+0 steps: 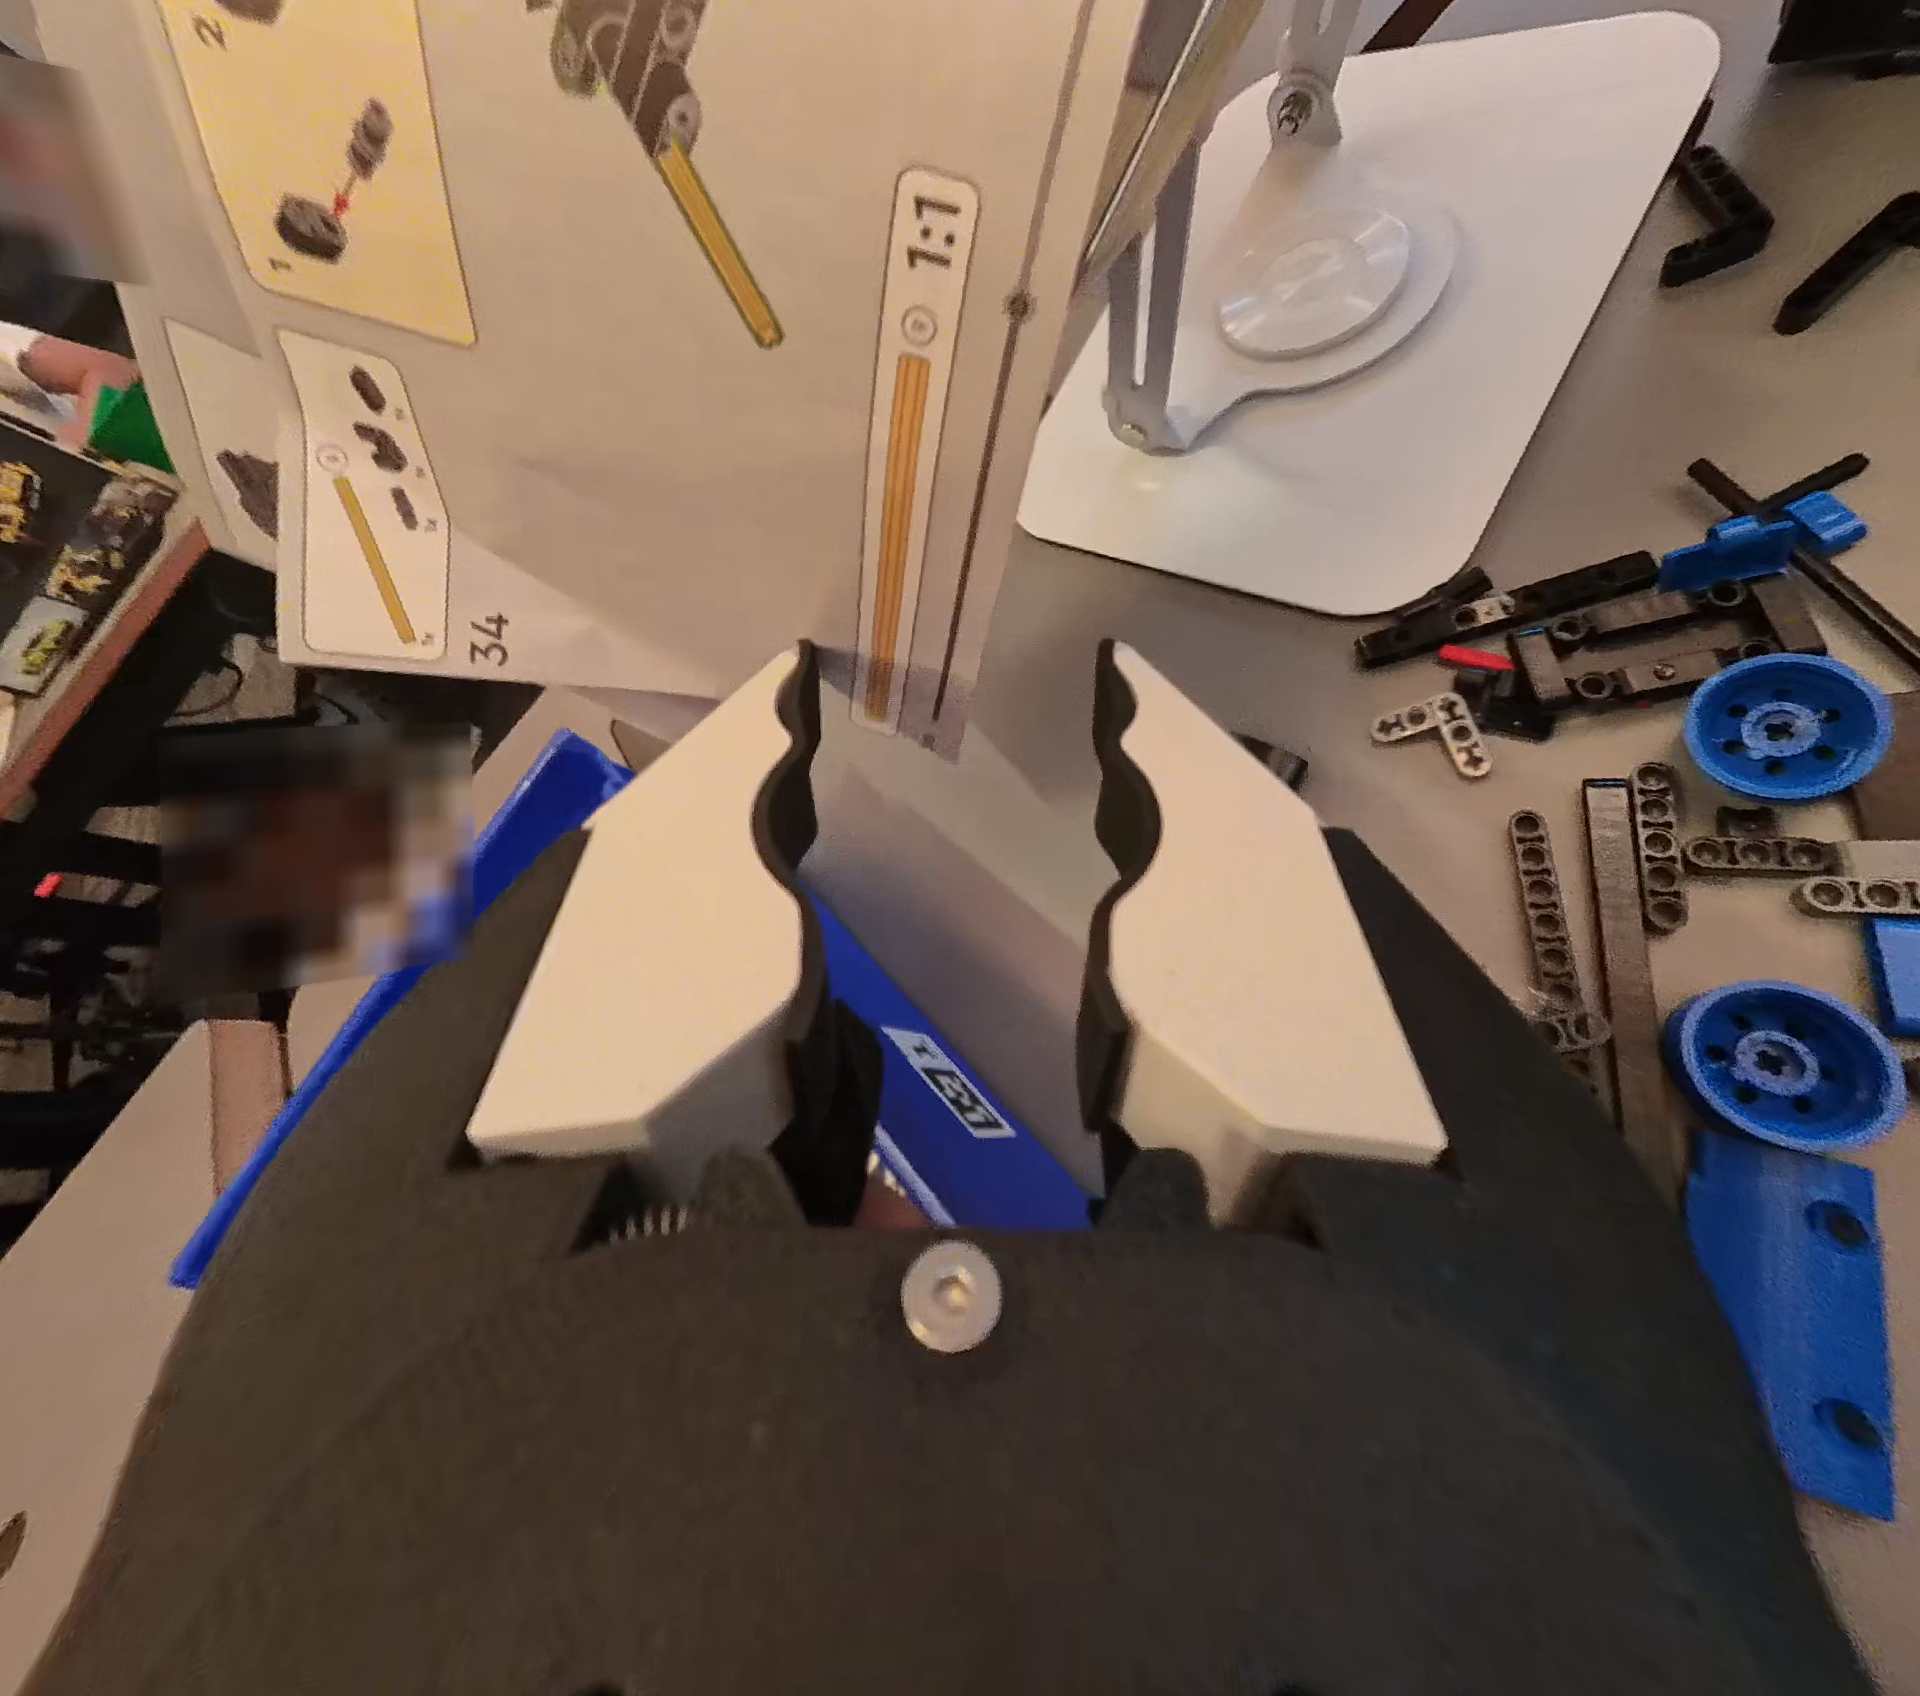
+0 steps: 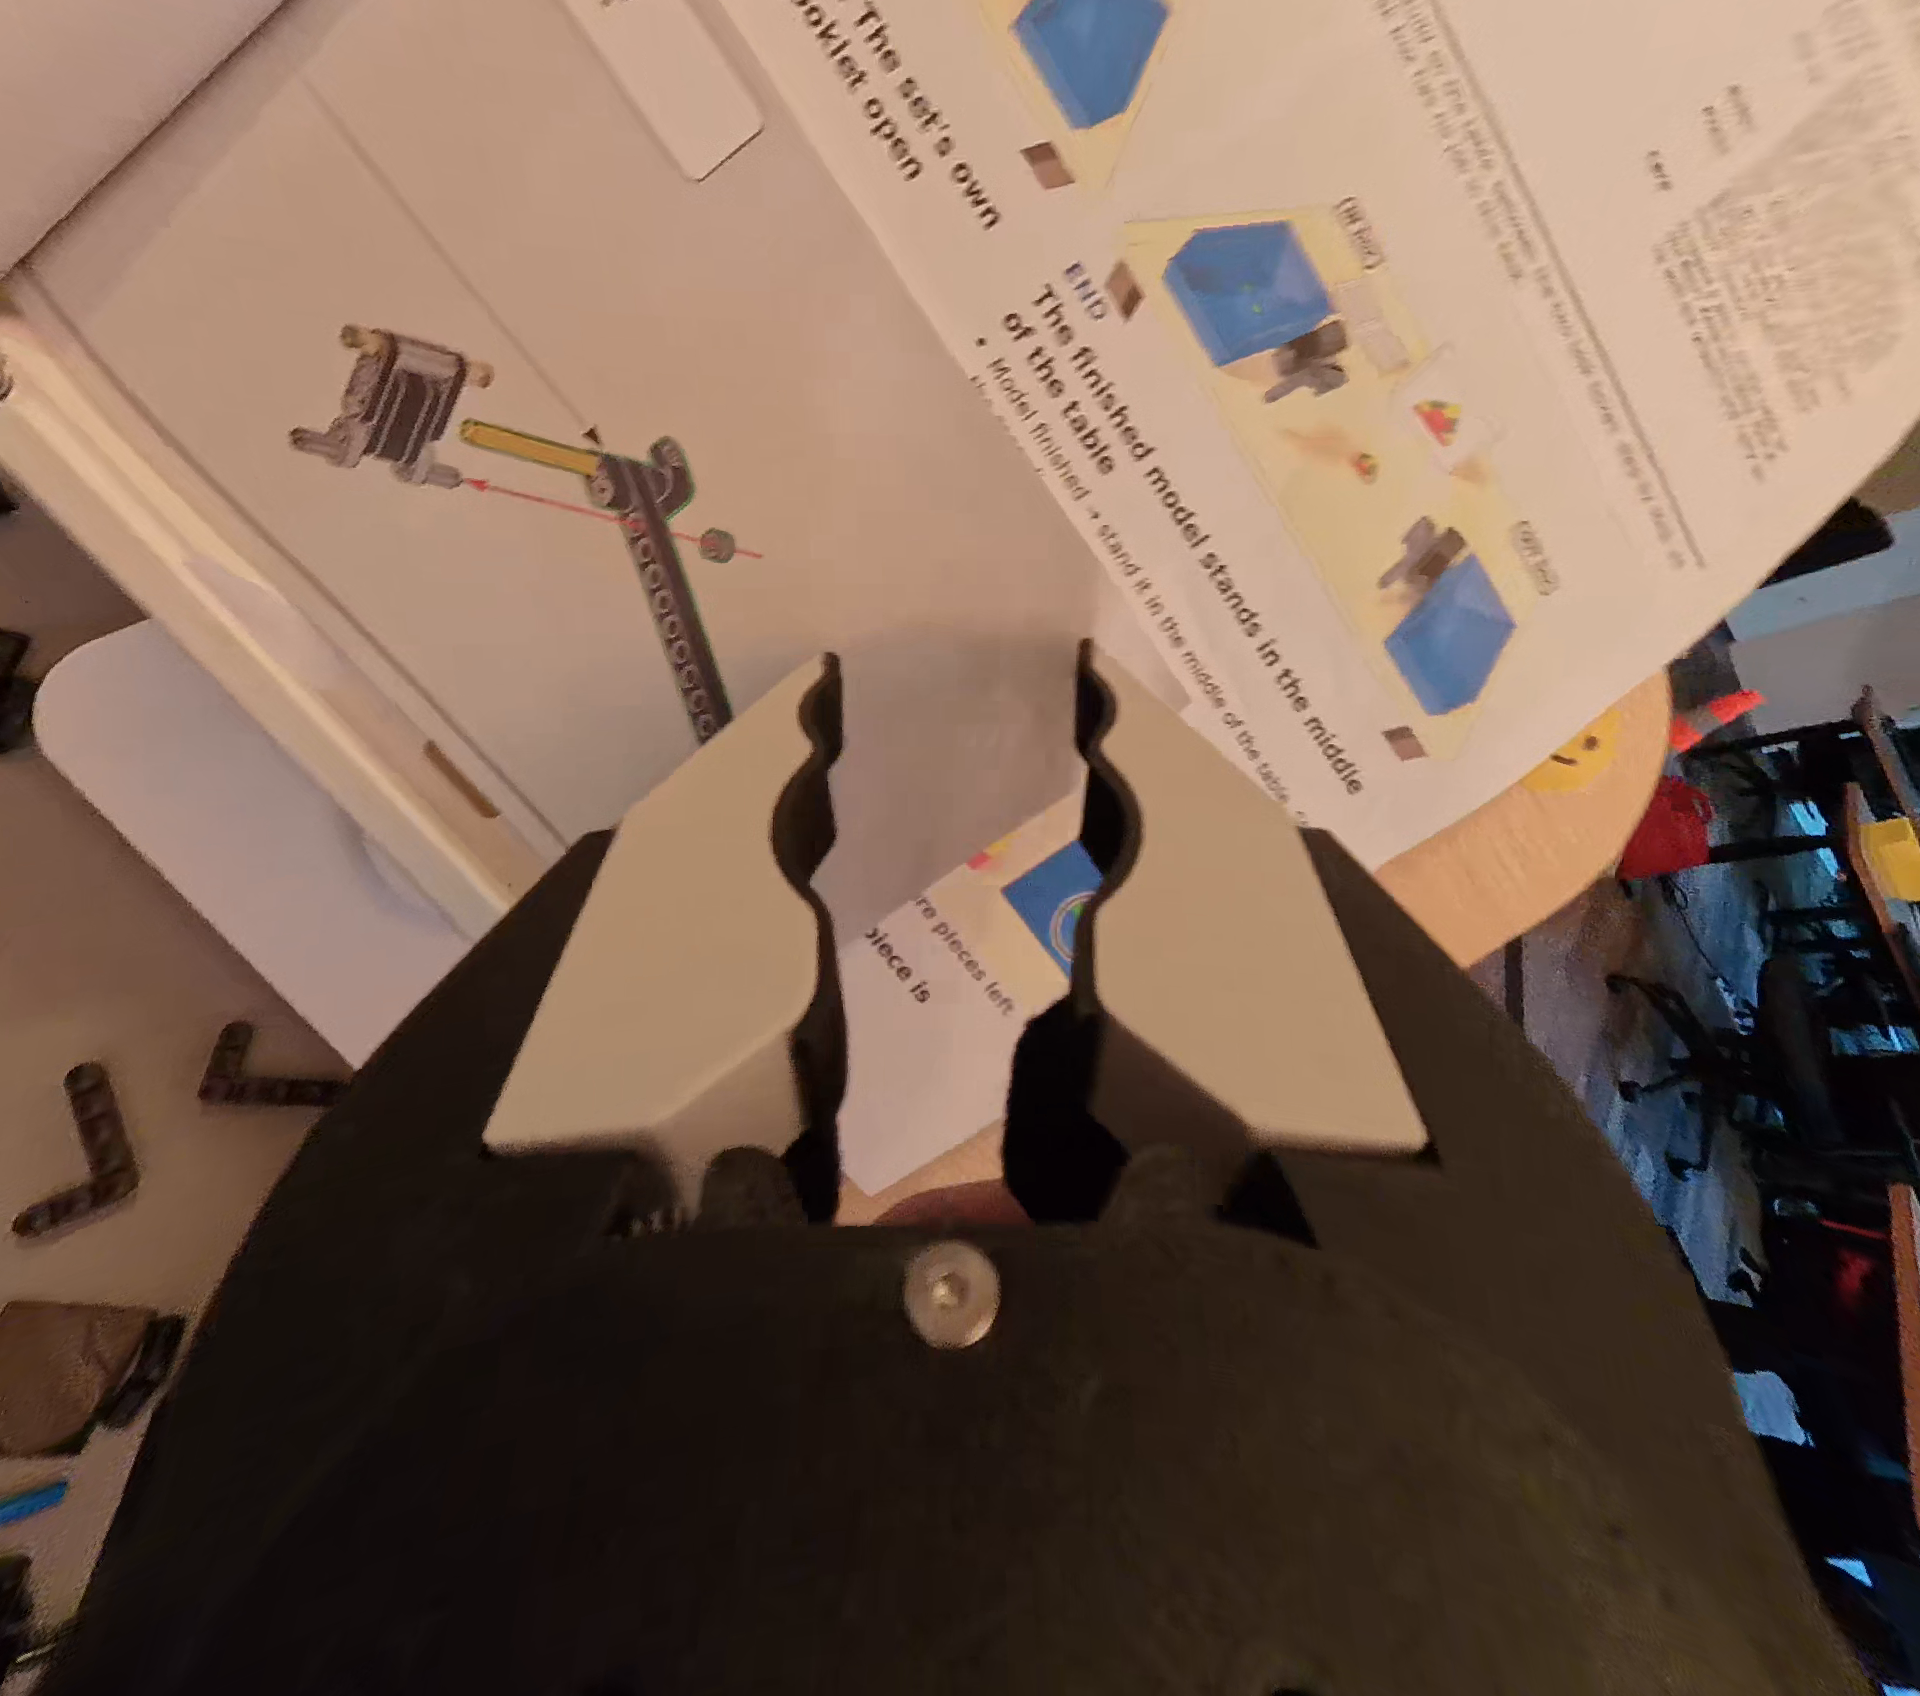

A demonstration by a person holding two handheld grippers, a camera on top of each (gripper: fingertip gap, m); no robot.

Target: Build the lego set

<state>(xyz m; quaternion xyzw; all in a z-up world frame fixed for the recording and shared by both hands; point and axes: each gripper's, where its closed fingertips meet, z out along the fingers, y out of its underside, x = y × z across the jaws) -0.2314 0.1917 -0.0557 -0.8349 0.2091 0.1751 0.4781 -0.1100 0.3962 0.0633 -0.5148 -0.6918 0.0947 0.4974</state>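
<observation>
Hovering with fingers spread and empty, the left gripper (image 1: pixel 956 659) faces the instruction booklet (image 1: pixel 644 212) straight ahead; loose lego pieces (image 1: pixel 1621 670) and blue wheels (image 1: pixel 1785 724) lie to its right. The right gripper (image 2: pixel 956 664), likewise spread and empty, faces a printed sheet (image 2: pixel 1299 212) beside the booklet.

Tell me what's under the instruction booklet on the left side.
Under the instruction booklet sits a blue box, seen between the open left tongs. The tongs and booklet cover most of the box, so its contents can't be seen. A white stand base lies behind the booklet.
</observation>
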